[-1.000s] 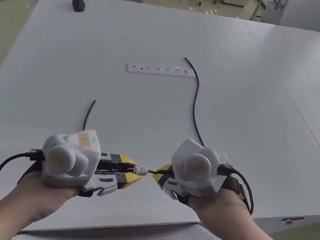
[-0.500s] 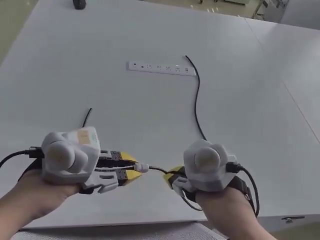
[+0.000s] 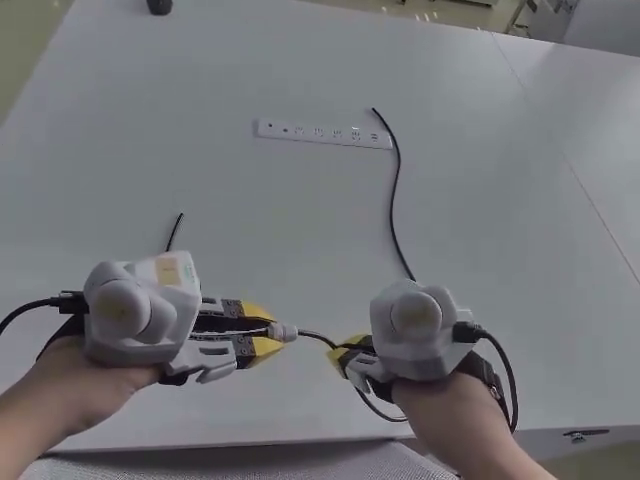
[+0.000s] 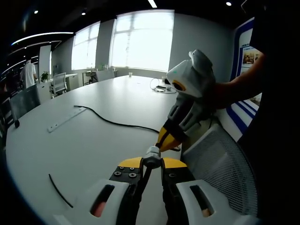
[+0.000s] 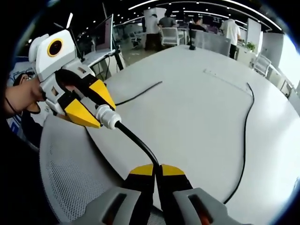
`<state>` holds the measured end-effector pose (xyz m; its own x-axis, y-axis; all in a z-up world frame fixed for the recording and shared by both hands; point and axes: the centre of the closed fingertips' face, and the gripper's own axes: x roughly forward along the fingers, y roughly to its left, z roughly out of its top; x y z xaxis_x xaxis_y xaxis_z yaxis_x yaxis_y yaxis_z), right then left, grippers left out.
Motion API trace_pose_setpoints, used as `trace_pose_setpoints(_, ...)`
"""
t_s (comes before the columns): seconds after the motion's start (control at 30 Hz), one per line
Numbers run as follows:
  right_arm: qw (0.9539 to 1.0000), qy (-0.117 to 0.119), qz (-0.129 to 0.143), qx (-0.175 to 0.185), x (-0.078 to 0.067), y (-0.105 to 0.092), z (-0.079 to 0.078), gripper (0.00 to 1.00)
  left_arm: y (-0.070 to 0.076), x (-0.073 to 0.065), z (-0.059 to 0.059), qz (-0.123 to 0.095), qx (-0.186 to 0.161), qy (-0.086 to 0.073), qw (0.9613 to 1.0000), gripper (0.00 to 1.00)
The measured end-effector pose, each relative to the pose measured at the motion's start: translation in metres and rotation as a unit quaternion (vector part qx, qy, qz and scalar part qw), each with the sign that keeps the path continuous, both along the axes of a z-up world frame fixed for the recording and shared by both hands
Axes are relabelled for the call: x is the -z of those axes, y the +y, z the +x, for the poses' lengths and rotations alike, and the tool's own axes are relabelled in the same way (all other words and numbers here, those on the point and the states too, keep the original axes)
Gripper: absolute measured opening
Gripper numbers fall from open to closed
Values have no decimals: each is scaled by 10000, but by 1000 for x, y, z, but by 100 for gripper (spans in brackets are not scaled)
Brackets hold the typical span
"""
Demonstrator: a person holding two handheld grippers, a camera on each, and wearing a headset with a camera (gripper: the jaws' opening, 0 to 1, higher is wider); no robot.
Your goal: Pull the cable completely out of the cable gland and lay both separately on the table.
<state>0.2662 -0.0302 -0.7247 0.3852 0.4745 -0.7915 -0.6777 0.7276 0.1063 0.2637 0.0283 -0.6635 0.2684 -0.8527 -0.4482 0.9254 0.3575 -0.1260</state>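
My left gripper (image 3: 262,336) is shut on the white cable gland (image 3: 283,332), held just above the table's near edge. A black cable (image 3: 316,340) comes out of the gland and runs a short way to my right gripper (image 3: 340,356), which is shut on it. Past that grip the cable loops under the hand and trails across the table (image 3: 394,205). The left gripper view has the gland (image 4: 152,154) between my yellow fingertips (image 4: 130,162). In the right gripper view my jaws (image 5: 157,169) pinch the cable (image 5: 136,138) below the gland (image 5: 107,117).
A white power strip (image 3: 322,134) lies mid-table near the cable's far end. A short loose black wire piece (image 3: 175,232) lies left of centre. A dark object (image 3: 158,7) sits at the far edge. A mesh chair (image 5: 70,178) stands below the near edge.
My right gripper has drawn to the right, away from the left one, and more black cable now shows between the gland and its jaws. The left gripper has stayed put.
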Motion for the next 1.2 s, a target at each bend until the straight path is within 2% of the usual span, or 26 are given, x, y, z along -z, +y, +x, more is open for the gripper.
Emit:
trace_pose_setpoints(0.17,9993,-304,-46,-204,-5,1,0,0,3,1,0,17,-32,3,10000,15)
trace_pose_setpoints(0.23,9993,-241,-9,-282,-4,2,-3,0,4,1,1,25,-49,11,10000,15)
trace_pose_setpoints(0.3,9969,-526,65,-577,-8,8,-2,0,5,1,1,26,-53,10,10000,15)
trace_pose_setpoints(0.33,9969,-524,-89,-573,-7,5,-4,0,6,1,0,44,-49,14,10000,15)
trace_pose_setpoints(0.43,9969,-525,-19,-581,-9,7,-4,3,5,1,-1,39,-39,20,10000,15)
trace_pose_setpoints(0.57,9966,-601,58,-556,-19,9,-2,12,4,1,-4,33,-21,19,10000,15)
trace_pose_setpoints(0.63,9946,-728,83,-731,-27,15,-2,14,3,1,-4,27,-21,19,10000,15)
trace_pose_setpoints(0.77,9864,-1057,-137,-1253,-40,29,-5,14,4,1,-5,37,-27,29,10000,15)
trace_pose_setpoints(0.87,9823,-1164,-235,-1451,-42,39,-6,12,4,2,-6,47,-30,32,10000,15)
trace_pose_setpoints(1.03,9695,-1330,-502,-1995,-42,50,-8,8,1,2,-9,62,4,30,10000,15)
trace_pose_setpoints(1.2,9664,-1355,-535,-2115,-44,52,-9,1,2,1,-9,57,-42,42,10000,15)
